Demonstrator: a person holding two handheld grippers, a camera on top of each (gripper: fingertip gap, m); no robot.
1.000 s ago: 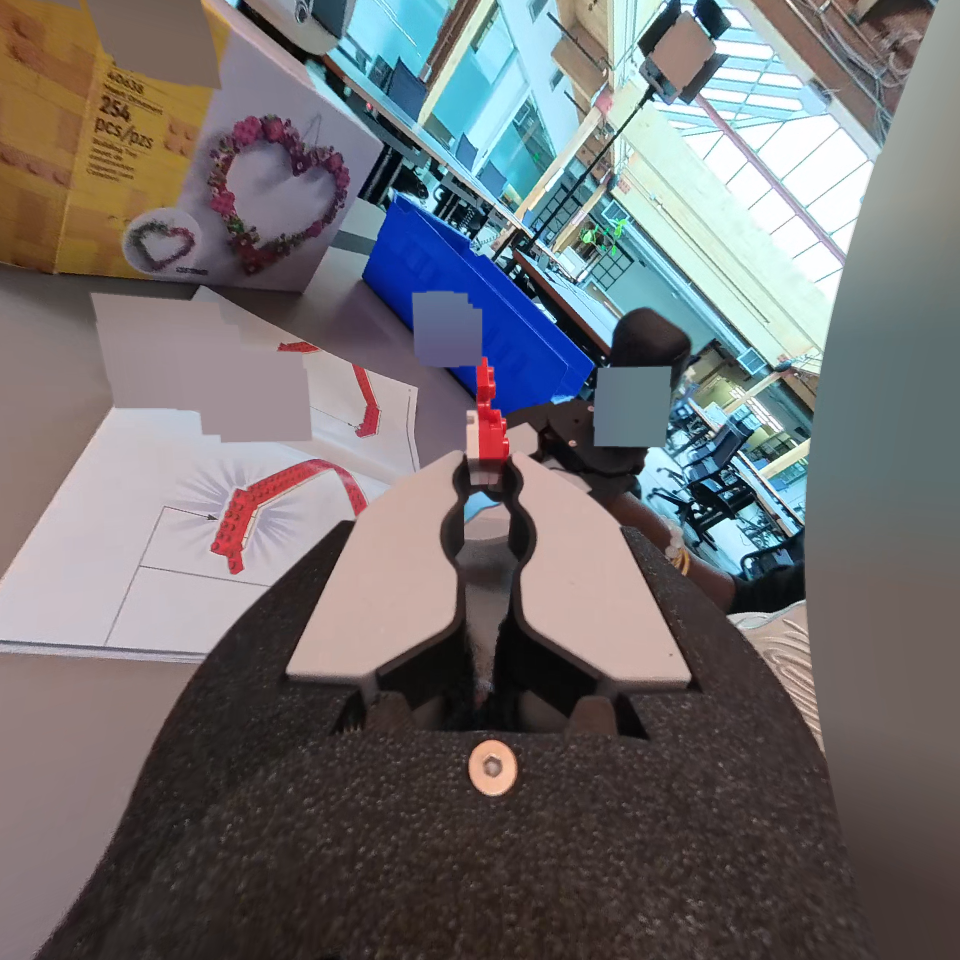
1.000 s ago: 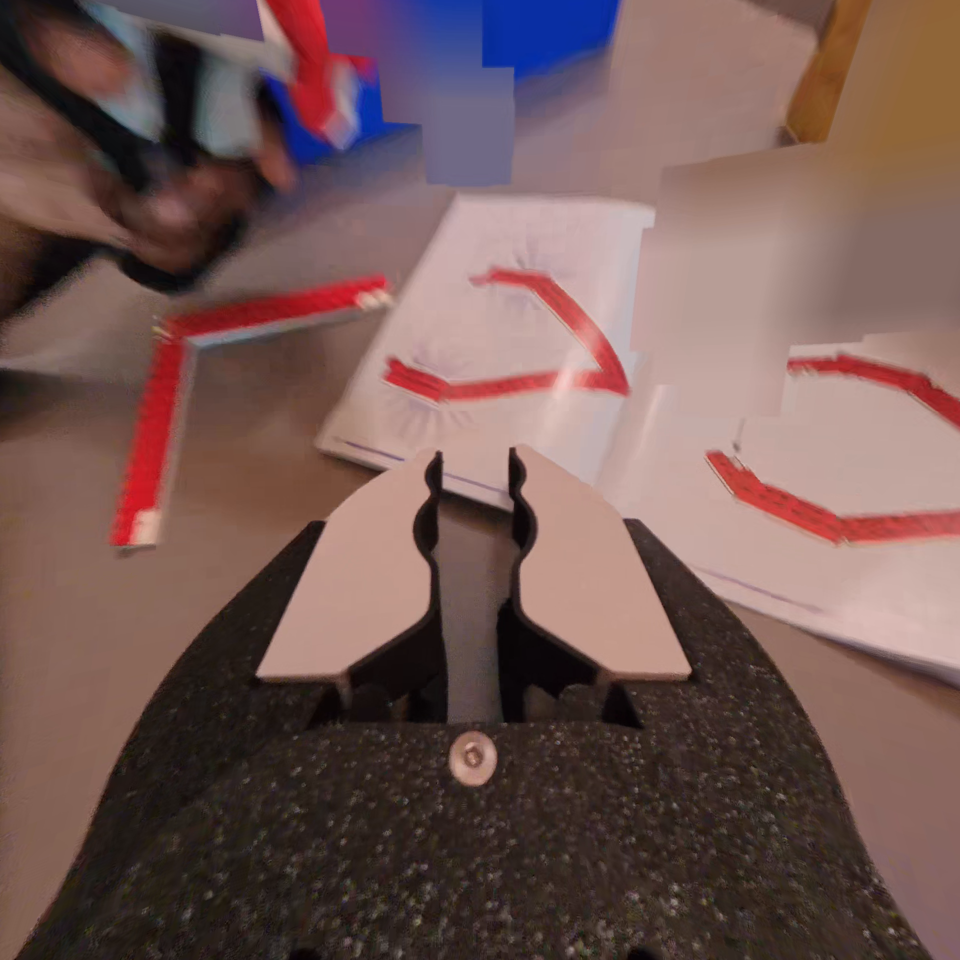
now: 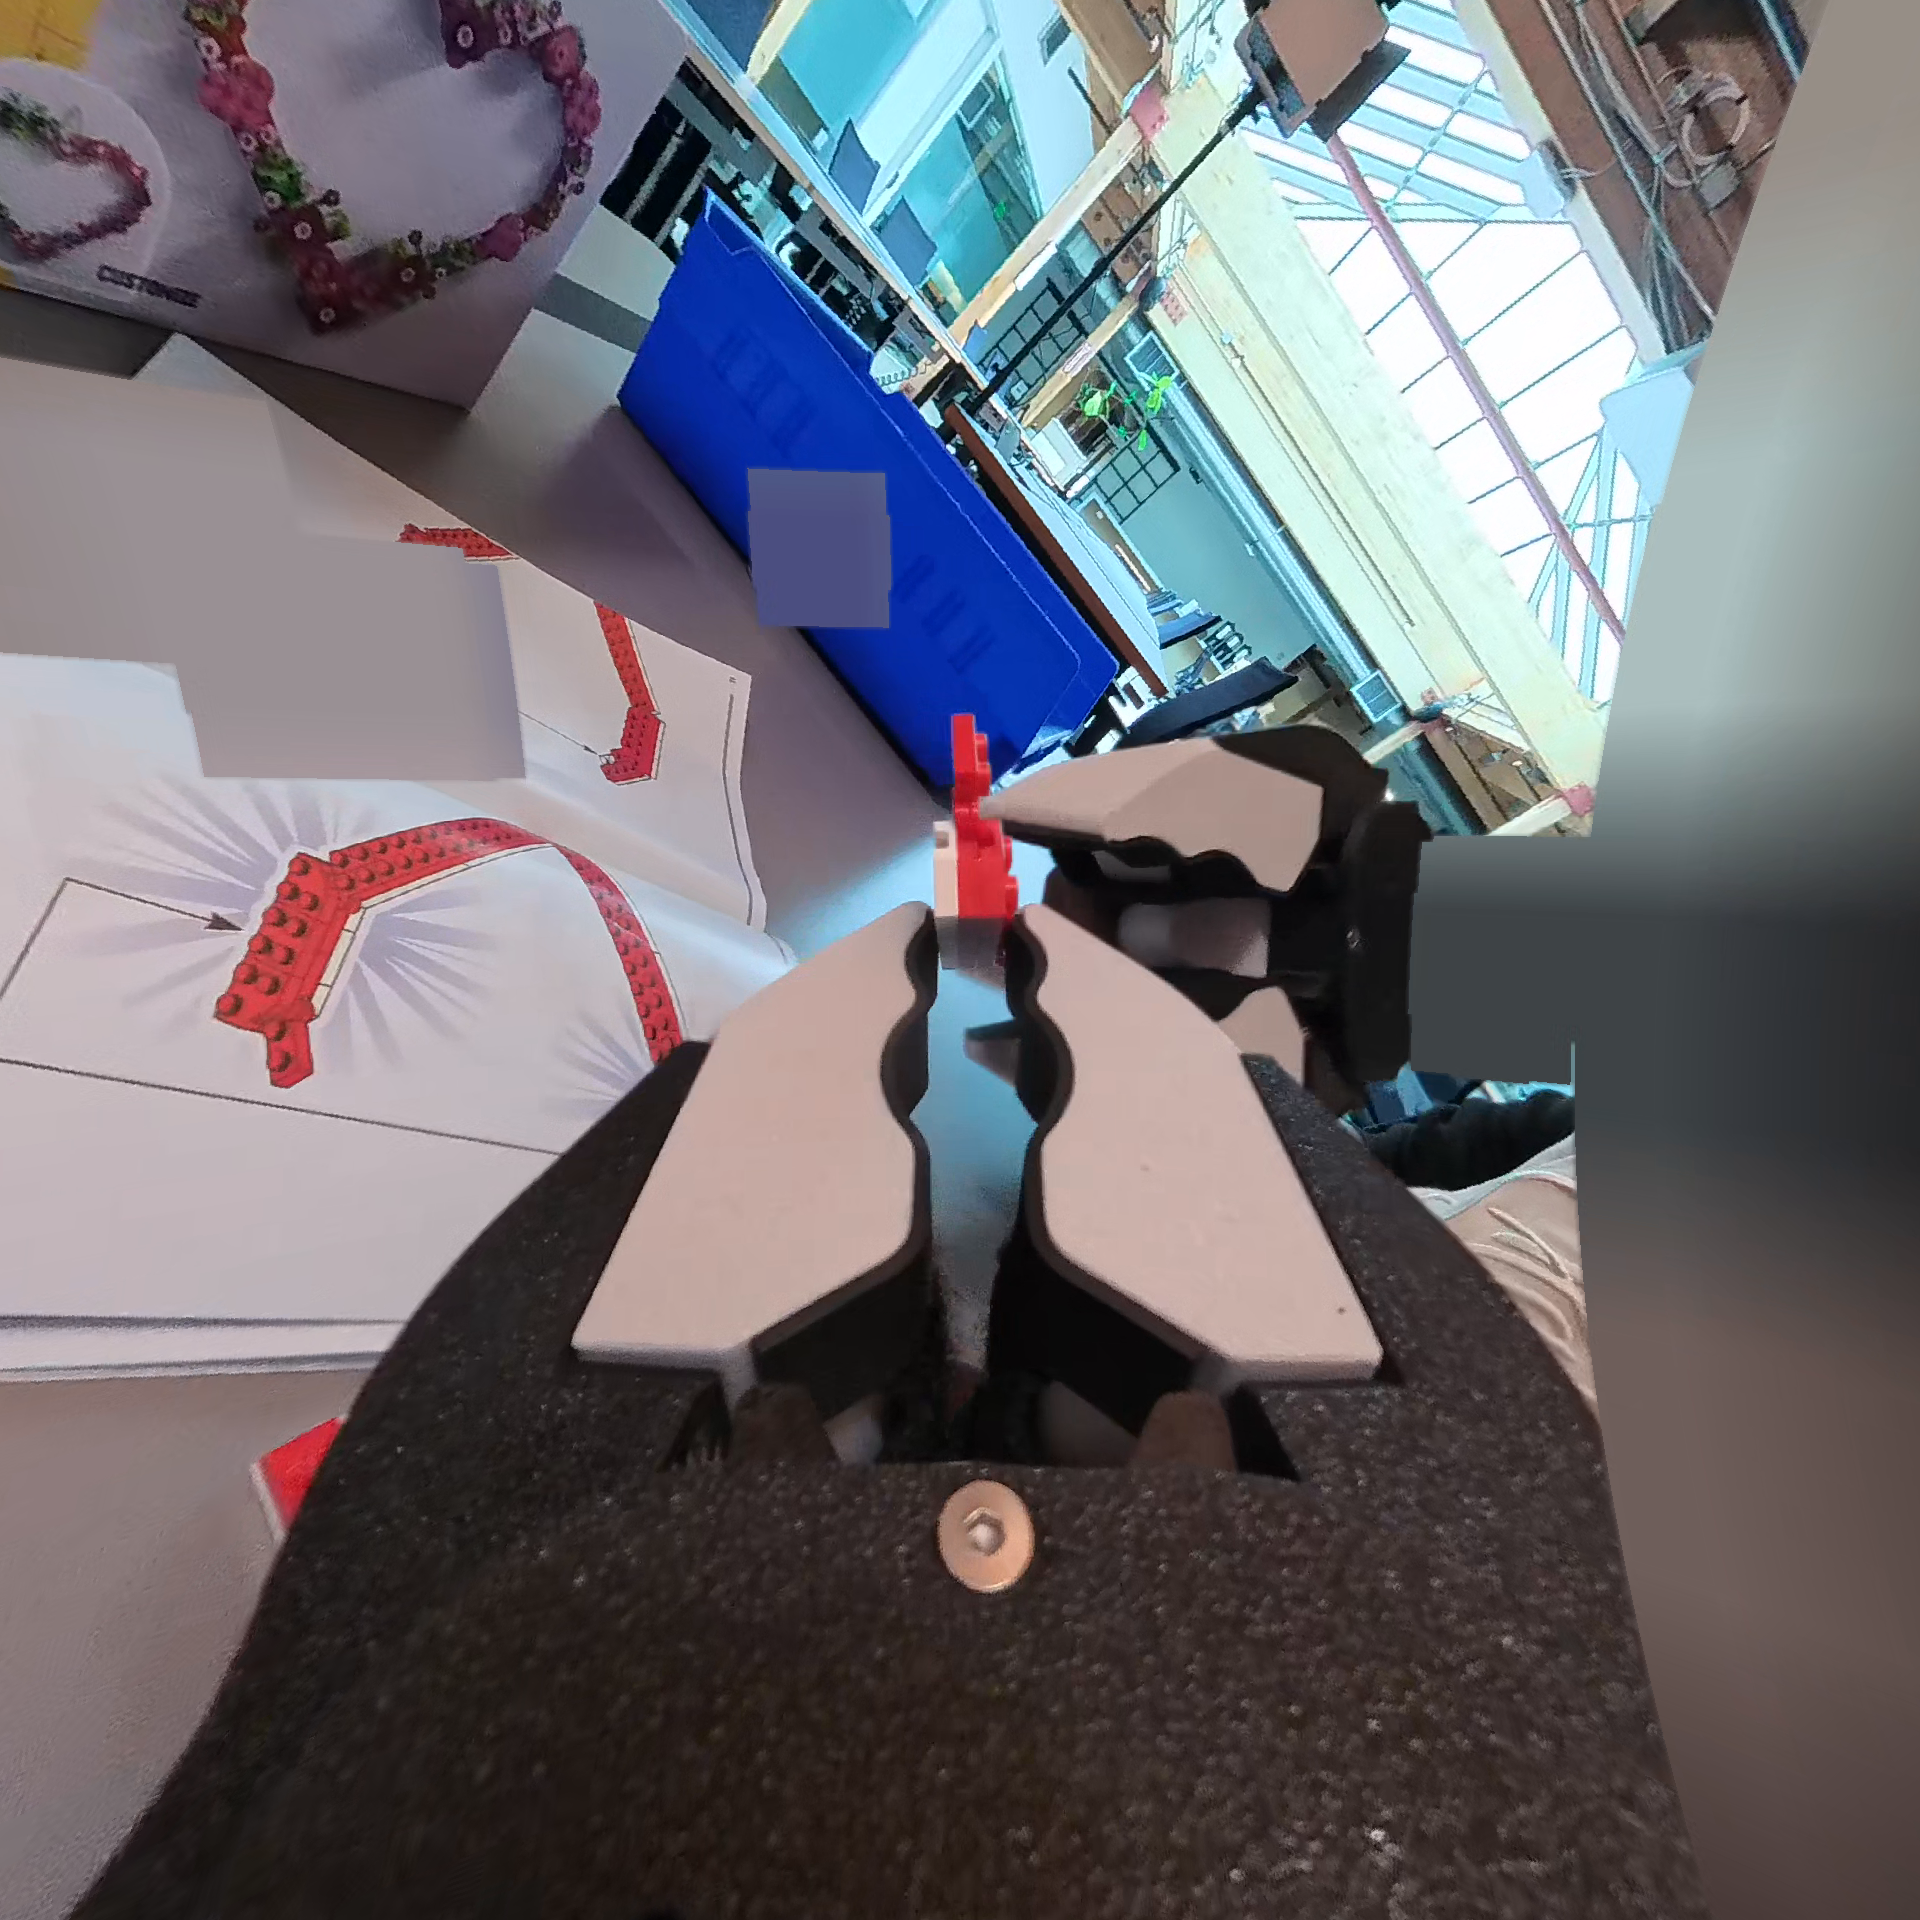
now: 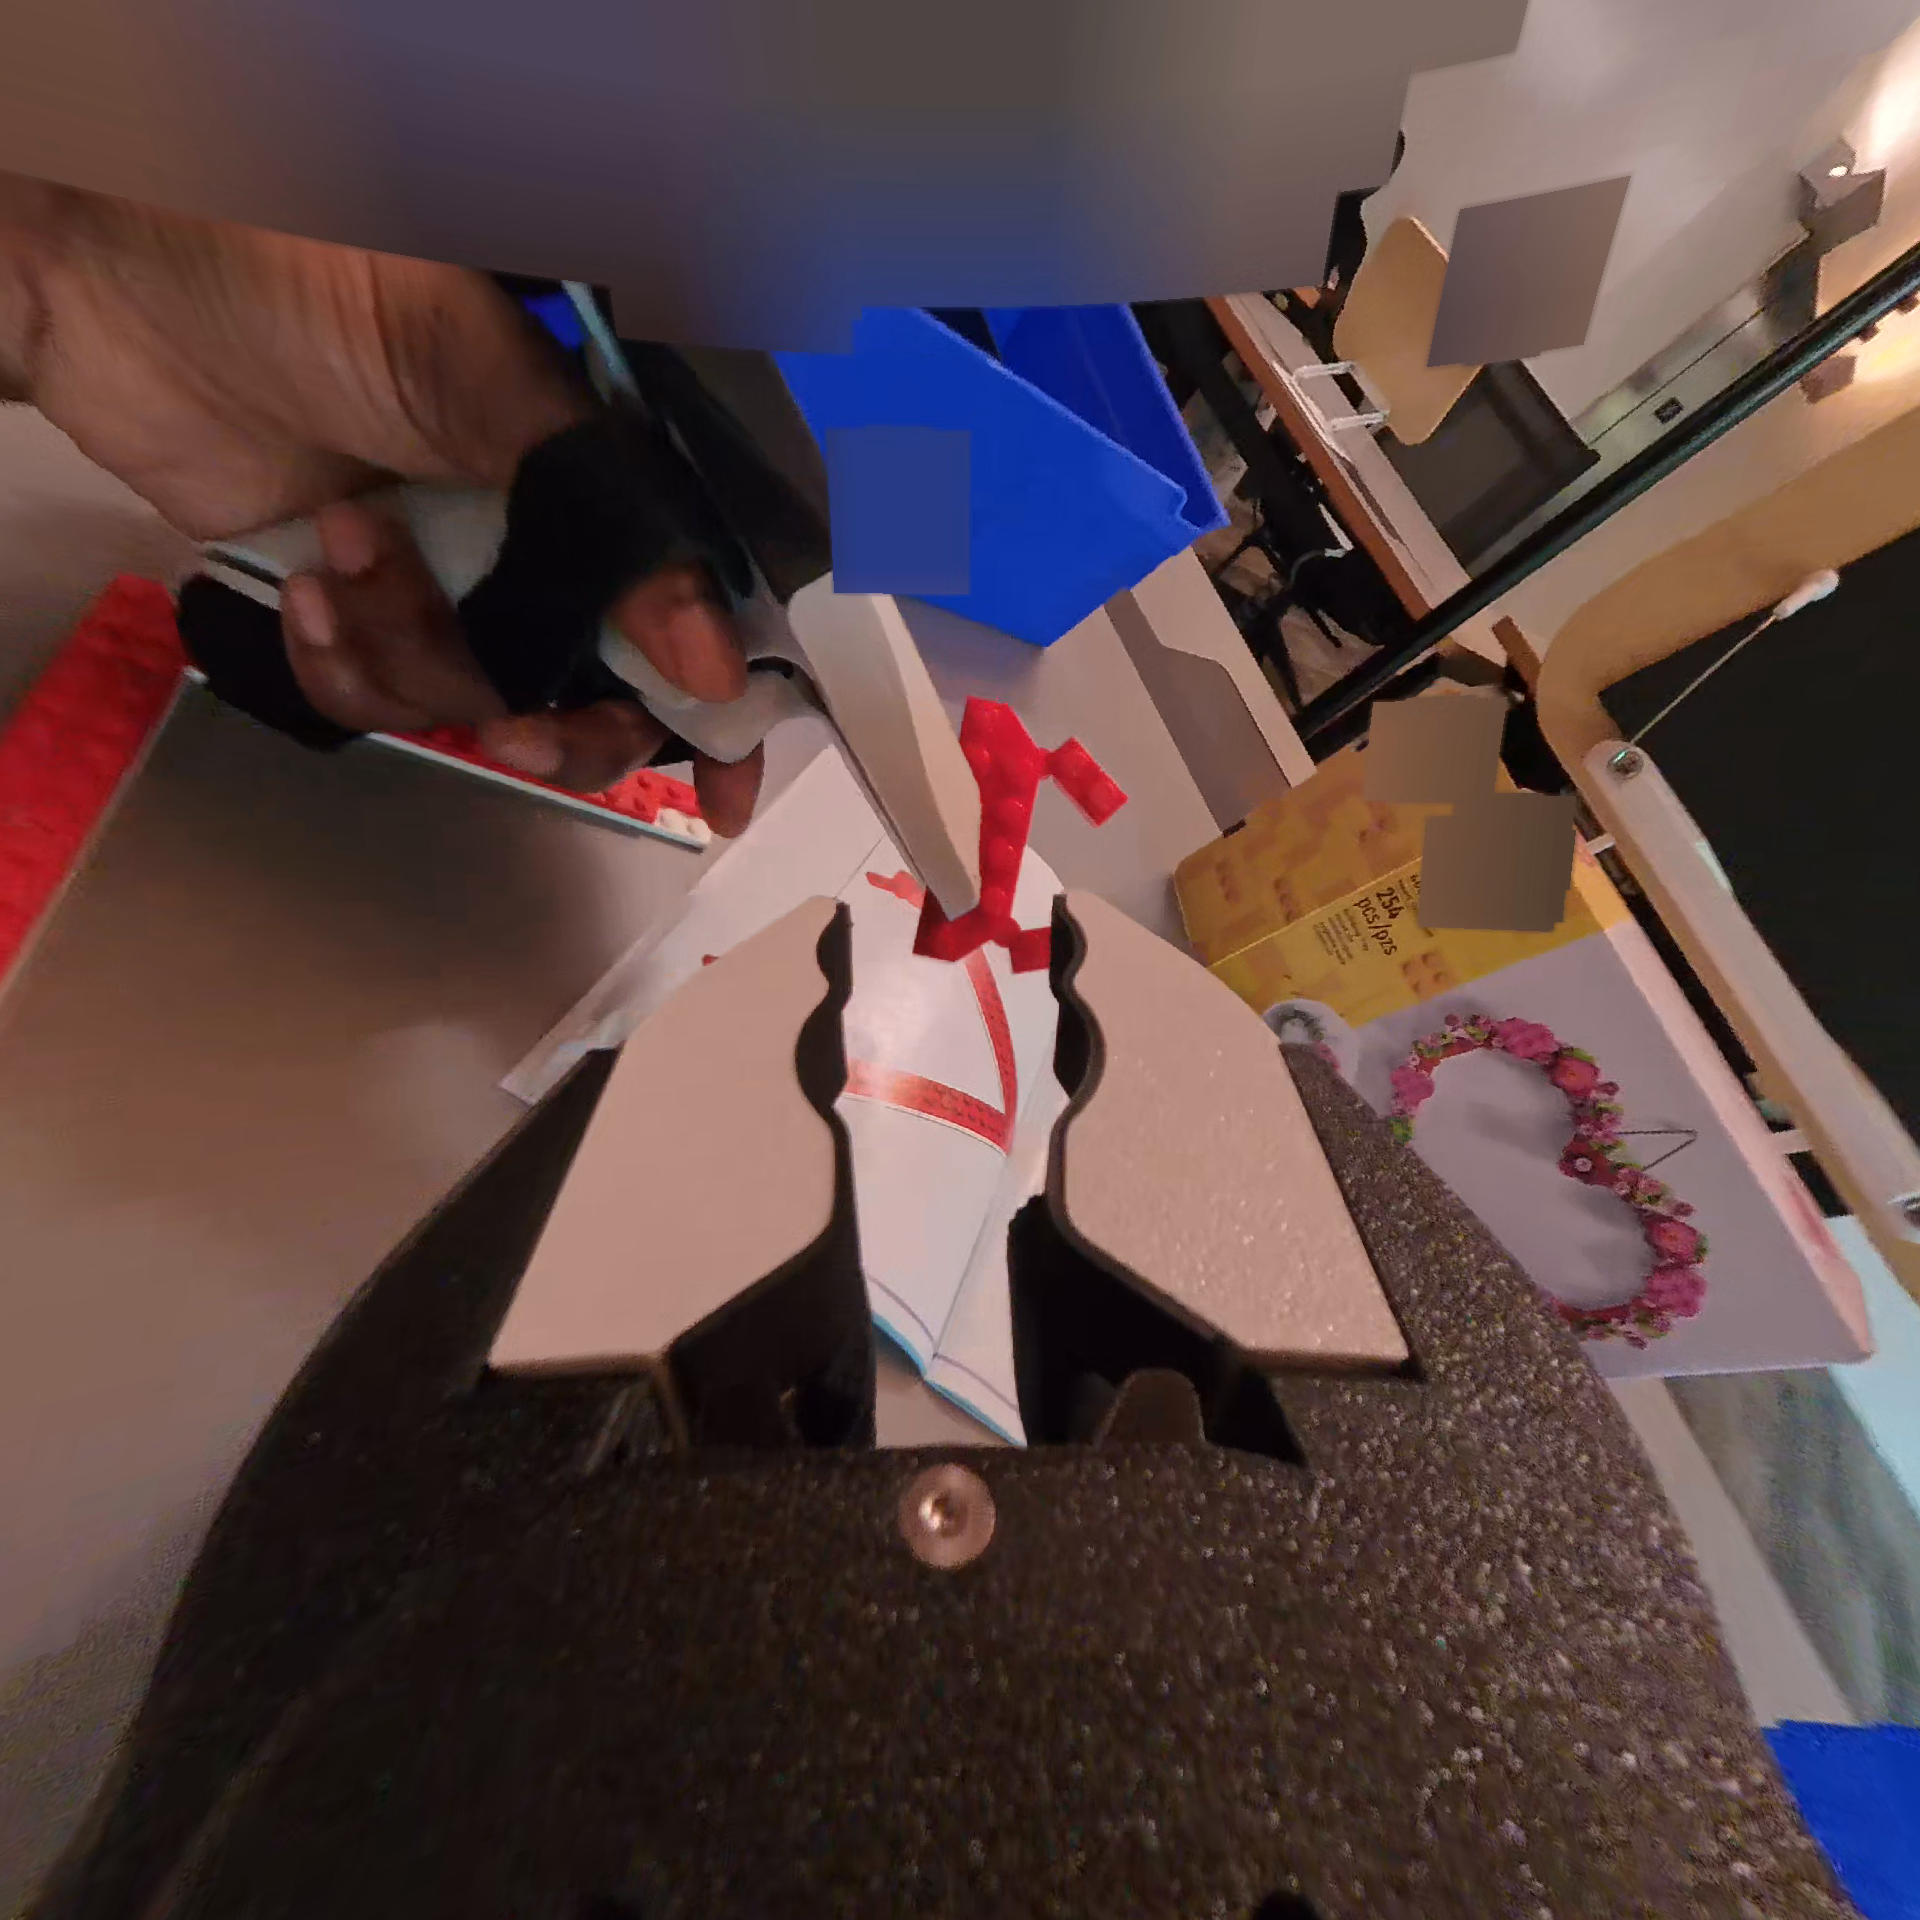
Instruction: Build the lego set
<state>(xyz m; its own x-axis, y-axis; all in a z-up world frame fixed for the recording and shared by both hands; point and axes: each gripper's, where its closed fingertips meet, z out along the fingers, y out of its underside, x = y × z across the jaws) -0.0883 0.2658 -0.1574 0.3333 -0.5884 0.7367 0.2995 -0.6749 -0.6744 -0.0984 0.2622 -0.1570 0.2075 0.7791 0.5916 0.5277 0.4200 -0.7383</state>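
At frame centre the left hand-held gripper [image 3: 971, 925] pinches the red brick strip [image 3: 975, 836] by its end while the right hand-held gripper [image 4: 951, 920] gapes empty beside it, so a sideways nudge could twist it loose onto the counter [image 4: 312, 987].
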